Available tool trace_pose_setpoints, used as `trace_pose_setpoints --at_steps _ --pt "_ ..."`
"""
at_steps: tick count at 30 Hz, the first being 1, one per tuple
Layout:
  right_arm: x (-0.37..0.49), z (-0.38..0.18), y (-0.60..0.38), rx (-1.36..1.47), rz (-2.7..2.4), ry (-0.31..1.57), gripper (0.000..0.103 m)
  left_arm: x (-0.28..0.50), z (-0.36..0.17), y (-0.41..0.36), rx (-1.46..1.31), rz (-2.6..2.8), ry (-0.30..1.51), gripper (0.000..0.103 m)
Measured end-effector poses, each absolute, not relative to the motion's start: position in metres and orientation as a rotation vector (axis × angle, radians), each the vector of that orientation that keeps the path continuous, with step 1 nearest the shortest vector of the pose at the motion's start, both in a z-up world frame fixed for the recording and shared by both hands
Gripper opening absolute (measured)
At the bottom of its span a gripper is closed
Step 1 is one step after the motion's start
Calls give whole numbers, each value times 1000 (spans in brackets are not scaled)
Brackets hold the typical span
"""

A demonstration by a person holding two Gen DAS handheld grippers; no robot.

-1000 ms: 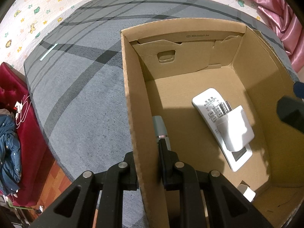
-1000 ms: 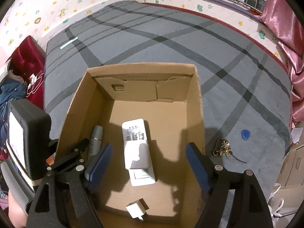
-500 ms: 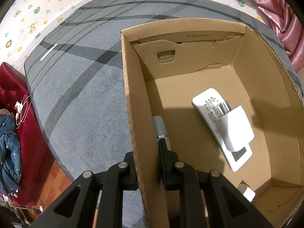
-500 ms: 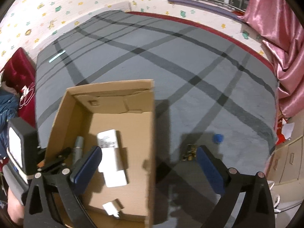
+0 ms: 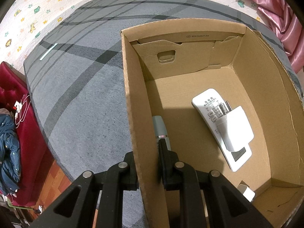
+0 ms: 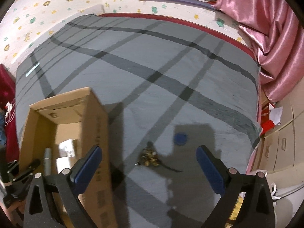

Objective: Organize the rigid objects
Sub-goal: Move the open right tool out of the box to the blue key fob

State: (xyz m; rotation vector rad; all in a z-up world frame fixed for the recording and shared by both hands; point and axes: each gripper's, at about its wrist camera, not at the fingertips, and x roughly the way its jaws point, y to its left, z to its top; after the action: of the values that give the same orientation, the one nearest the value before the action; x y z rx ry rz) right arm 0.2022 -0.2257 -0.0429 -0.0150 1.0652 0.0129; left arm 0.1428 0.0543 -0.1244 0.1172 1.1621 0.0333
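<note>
On grey striped carpet (image 6: 152,98): small brass-coloured metal trinket (image 6: 149,156) lies between wide-spread right gripper (image 6: 149,168) fingers. Left gripper (image 5: 147,157) pinches brown cardboard box (image 5: 133,114) wall. Risk: trinket's loose tail snags carpet; box tips.

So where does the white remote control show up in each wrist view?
Left wrist: the white remote control lies on the box floor, right of centre, under a white holder.
Right wrist: the remote, blurred, lies inside the box at lower left.
Shared landmark: the cardboard box.
</note>
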Motion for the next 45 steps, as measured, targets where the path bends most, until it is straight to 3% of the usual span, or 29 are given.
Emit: trace_pose_setpoints --at_steps 26,45 --pt "256 -144 -290 13 -85 1195 101 142 -126 52 120 35 1160 17" --pt "277 -187 -295 3 -85 1239 100 141 -126 53 129 36 1157 17"
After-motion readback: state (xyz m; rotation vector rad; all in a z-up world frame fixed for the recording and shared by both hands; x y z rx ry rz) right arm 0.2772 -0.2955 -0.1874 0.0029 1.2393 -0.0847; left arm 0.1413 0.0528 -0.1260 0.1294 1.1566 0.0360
